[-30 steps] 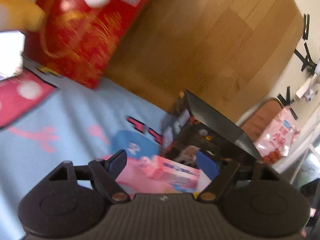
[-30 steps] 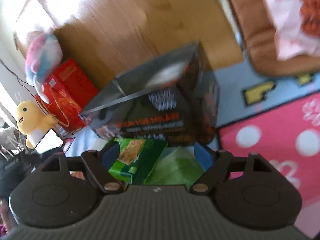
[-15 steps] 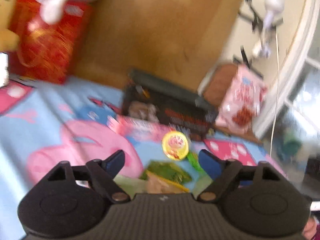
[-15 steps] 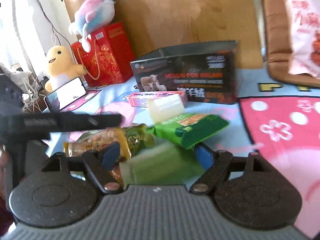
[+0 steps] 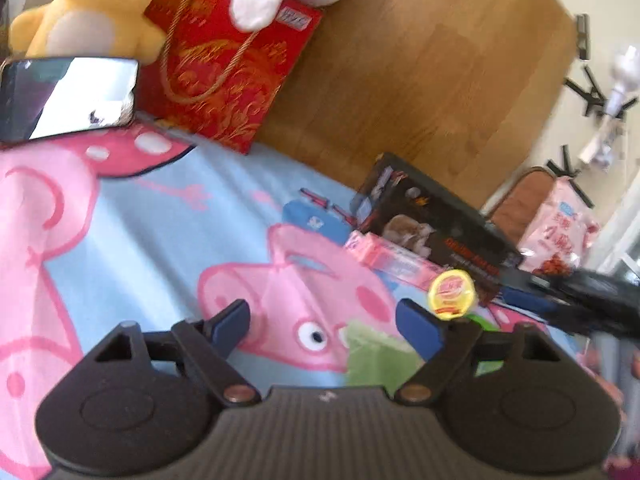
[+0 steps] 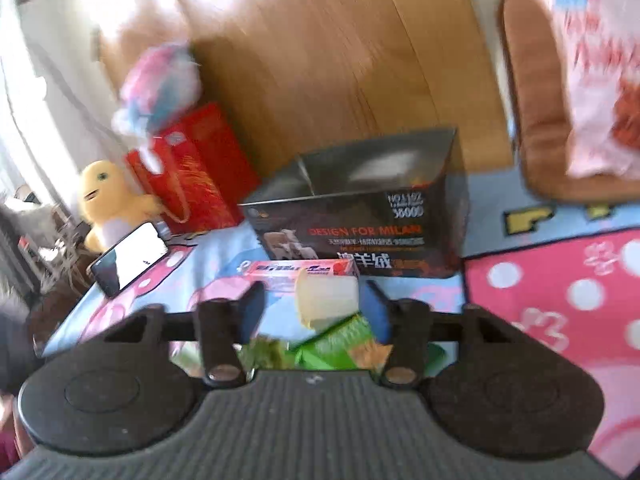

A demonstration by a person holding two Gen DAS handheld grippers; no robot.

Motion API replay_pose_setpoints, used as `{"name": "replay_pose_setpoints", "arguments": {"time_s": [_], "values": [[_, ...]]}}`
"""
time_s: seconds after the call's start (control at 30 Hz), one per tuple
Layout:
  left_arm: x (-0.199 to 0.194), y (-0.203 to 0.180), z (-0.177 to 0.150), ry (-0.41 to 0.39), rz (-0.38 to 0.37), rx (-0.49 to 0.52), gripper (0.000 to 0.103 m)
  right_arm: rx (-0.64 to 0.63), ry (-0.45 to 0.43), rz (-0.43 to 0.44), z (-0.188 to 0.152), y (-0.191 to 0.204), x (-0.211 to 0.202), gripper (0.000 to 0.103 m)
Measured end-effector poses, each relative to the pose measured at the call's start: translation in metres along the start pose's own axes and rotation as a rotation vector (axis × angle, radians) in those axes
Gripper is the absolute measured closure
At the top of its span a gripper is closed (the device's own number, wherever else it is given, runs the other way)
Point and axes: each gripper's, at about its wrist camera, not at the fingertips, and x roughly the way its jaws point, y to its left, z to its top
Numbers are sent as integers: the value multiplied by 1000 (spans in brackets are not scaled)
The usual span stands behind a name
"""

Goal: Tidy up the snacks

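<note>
Open mat on the left, clutter on the right

Left gripper (image 5: 322,326) hovers over bare mat (image 5: 140,240); the box (image 6: 360,216), pink carton (image 6: 300,270) and green packets (image 6: 340,344) crowd the right gripper (image 6: 312,312); red bag (image 5: 228,68) blocks the far edge.

Left hand-held gripper (image 5: 324,326): one second ago it pointed down at the pink box (image 5: 394,260), which lay between its fingers; now it is raised and turned left, the box lies ahead to the right, and only mat (image 5: 140,240) shows between the fingers. Right hand-held gripper (image 6: 312,306): half a second ago its fingers stood wider apart; now they are closer, flanking the pale cup (image 6: 326,298), with the black box (image 6: 360,216) nearer ahead.
</note>
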Motion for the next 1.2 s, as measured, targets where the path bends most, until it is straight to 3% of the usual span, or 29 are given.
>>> {"name": "replay_pose_setpoints", "arguments": {"time_s": [0.17,0.27,0.37,0.47,0.6,0.63,0.7,0.8,0.87,0.93,1.0,1.03,1.1,1.2], "values": [[0,0,-1,5,-16,8,21,54,71,-11,16,0,53,56],[-2,4,-1,11,-52,-13,21,-55,88,-9,6,18,44,56],[1,5,5,35,-91,-31,21,-87,234,149,-13,25,30,58],[8,1,28,28,-116,-41,21,-229,164,117,-19,37,5,57],[37,-8,60,47,-109,-11,22,-225,56,59,7,25,4,56],[47,-10,64,57,-103,-7,26,-205,46,48,14,19,11,56],[70,-9,70,108,-126,-32,47,-161,47,28,23,5,31,56],[95,-7,68,166,-145,-64,59,-89,84,24,21,-12,57,54],[98,-4,66,174,-156,-62,60,-56,152,75,13,-12,68,50],[95,0,65,161,-163,-70,60,-123,237,190,5,4,64,52],[95,4,68,148,-168,-99,59,-176,225,246,1,13,49,52],[98,5,69,150,-170,-111,59,-188,188,245,3,13,41,52],[105,4,71,170,-170,-112,59,-199,119,160,11,7,36,52],[115,-5,69,202,-172,-78,65,-233,126,42,17,-2,53,51]]}}
